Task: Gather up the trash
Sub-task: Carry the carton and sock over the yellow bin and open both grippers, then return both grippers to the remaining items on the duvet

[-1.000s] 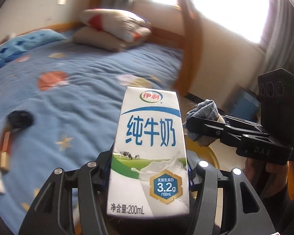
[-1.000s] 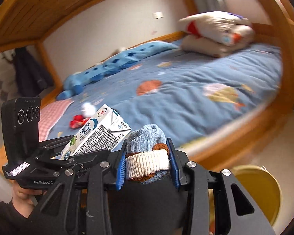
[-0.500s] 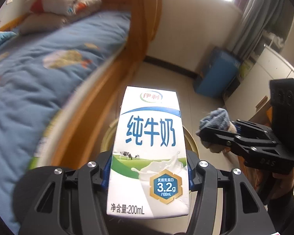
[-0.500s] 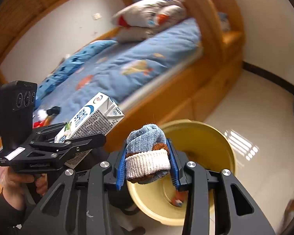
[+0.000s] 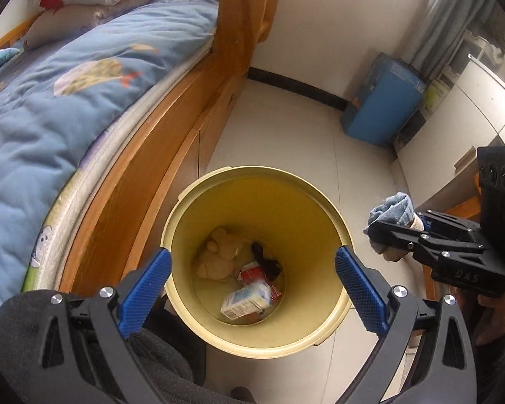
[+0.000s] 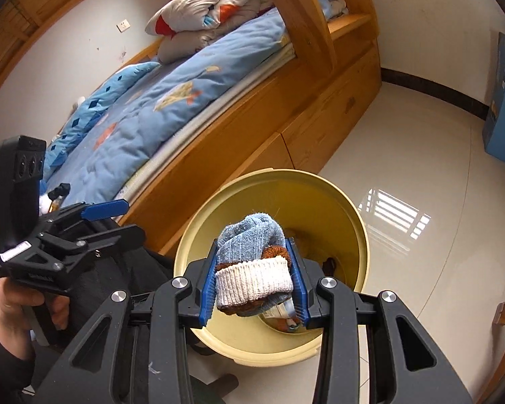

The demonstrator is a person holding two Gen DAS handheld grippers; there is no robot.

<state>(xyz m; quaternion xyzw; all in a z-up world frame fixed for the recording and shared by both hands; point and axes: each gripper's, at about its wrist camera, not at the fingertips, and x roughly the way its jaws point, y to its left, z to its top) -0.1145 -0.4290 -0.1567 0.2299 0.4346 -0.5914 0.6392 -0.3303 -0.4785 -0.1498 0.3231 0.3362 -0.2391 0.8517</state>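
A yellow bin stands on the floor beside the bed. My left gripper is open and empty above its mouth. A white milk carton lies at the bin's bottom with a beige lump, a red wrapper and a dark item. My right gripper is shut on a rolled sock, blue, brown and white, held over the bin's near rim. The right gripper with the sock shows at the right of the left wrist view. The left gripper shows at the left of the right wrist view.
A wooden bed frame with a blue quilt runs along the left of the bin. A blue box stands by the wall and curtain. Pale tiled floor lies to the right. Small items lie on the bed.
My left gripper has opened and the milk carton has dropped into the bin. Both grippers have swung from the bed to over the bin. The right gripper still holds the sock.
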